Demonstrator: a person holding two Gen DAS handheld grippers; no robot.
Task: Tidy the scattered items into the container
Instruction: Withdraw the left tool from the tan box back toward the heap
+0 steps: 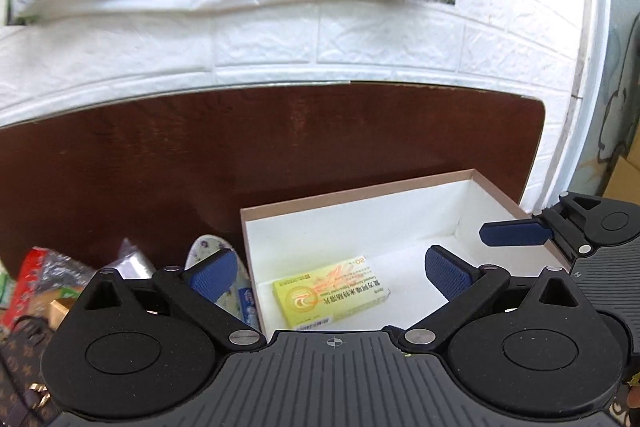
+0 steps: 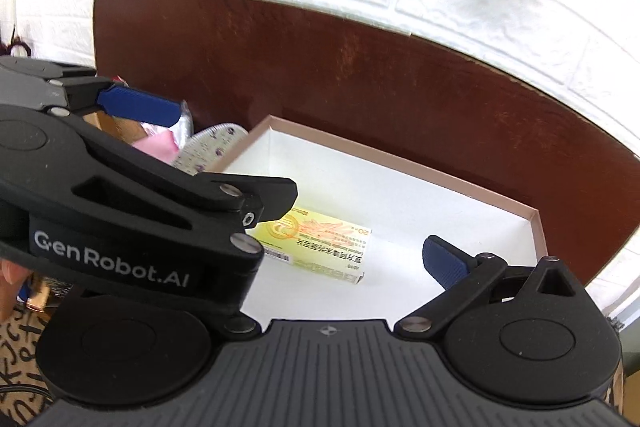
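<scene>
Well, from the left wrist view the left gripper point(image 1: 334, 273) fills the bottom of the picture with its blue pads spread wide and nothing between them; it hangs over the near left corner of the white box point(image 1: 360, 197), whose near wall is hidden behind the gripper body. A yellow medicine carton point(image 1: 331, 293) lies flat on the box floor; its near end is cut off by the gripper. Left of the box a flowered pouch point(image 1: 204, 247) is half covered by the left pad, and a red packet point(image 1: 30, 277) and crinkled foil wrappers point(image 1: 130, 259) sit in a heap too blurred to read; the right gripper point(image 1: 516, 233) pokes in at the right edge.

From the right wrist view the left gripper point(image 2: 140, 105) crosses the frame and hides the right gripper's point(image 2: 344, 247) own left finger, so I cannot tell its spread; only one blue pad point(image 2: 444, 263) shows, above the box floor. The carton point(image 2: 320, 245) lies partly under that black arm; the pouch point(image 2: 212, 145) rests just beside the box wall point(image 2: 400, 163) on the brown table point(image 2: 360, 67).
</scene>
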